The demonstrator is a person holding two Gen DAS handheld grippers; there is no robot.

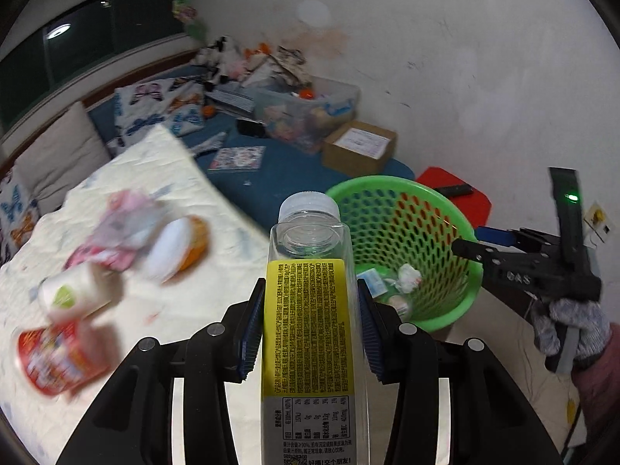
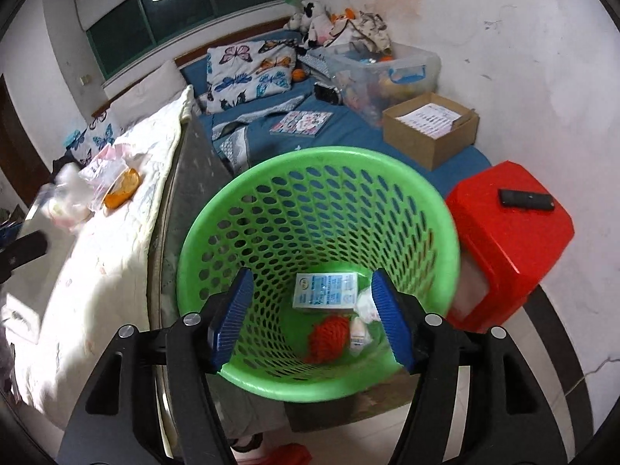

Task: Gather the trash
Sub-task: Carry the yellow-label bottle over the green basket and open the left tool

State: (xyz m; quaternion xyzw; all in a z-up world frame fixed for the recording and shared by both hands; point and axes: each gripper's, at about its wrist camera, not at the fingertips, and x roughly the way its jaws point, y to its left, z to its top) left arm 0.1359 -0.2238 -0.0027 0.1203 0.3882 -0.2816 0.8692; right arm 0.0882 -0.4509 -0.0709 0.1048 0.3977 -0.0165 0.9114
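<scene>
My left gripper (image 1: 310,325) is shut on an empty clear plastic bottle (image 1: 310,310) with a yellow label and white cap, held upright above the bed's edge. To its right stands the green perforated basket (image 1: 461,232). My right gripper (image 2: 312,314) hangs open over the same basket (image 2: 201,232), nothing between its blue pads. Inside lie a small blue-and-white carton (image 2: 324,290), a red net ball (image 2: 327,335) and white crumpled scraps (image 2: 360,333). On the cream quilt more trash remains: a red-and-white cup (image 1: 58,360), a white tub (image 1: 73,294), a pink wrapper (image 1: 116,228) and an orange-rimmed lid (image 1: 182,248).
A red stool (image 2: 507,232) with a black remote (image 2: 525,199) stands right of the basket. Behind it on the blue bedding are a cardboard box (image 2: 430,131), a clear storage bin (image 2: 387,69), a booklet and butterfly pillows. A gloved hand (image 1: 569,325) holds the right gripper.
</scene>
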